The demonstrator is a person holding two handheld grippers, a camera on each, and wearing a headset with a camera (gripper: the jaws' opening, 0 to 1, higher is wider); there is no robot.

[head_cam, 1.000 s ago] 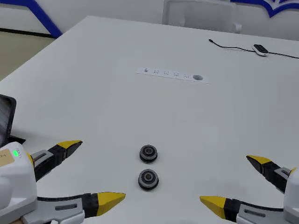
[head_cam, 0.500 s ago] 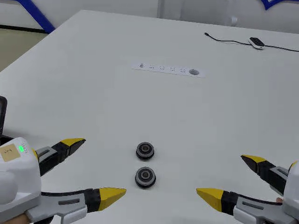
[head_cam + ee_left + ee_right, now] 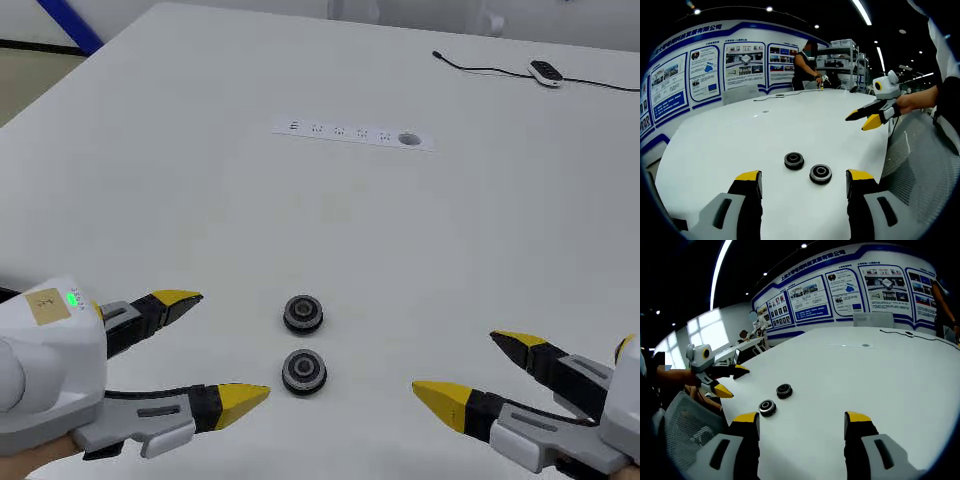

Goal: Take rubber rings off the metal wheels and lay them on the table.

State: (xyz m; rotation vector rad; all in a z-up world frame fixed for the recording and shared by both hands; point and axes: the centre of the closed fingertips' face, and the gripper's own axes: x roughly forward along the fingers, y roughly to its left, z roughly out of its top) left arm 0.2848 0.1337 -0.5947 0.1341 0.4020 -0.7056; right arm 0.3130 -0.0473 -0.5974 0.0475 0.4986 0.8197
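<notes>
Left gripper (image 3: 225, 345): I have its jaws spread wide, nothing between them, yellow tips held low over the bench (image 3: 200, 180). In its own view (image 3: 804, 180) both wheels sit just ahead of the tips.
Near wheel (image 3: 304, 371): flat on the bench, just right of the left gripper's nearer tip, touching neither jaw. It is the right-hand one in the left gripper view (image 3: 820, 173) and the left-hand one in the right gripper view (image 3: 767, 407).
Far wheel (image 3: 303, 313): just beyond the near wheel, a small gap between them, roughly midway between my two grippers.
Rubber rings (image 3: 287, 313): I read a dark band round each wheel's grey hub, on the wheels.
Socket strip (image 3: 355, 134): set into the bench, well ahead of both grippers.
Right gripper (image 3: 458, 362): jaws wide apart and holding nothing, the wheels off to its left, well apart from its tips (image 3: 802, 419).
Cable with small controller (image 3: 545, 71): far ahead of the right gripper.
</notes>
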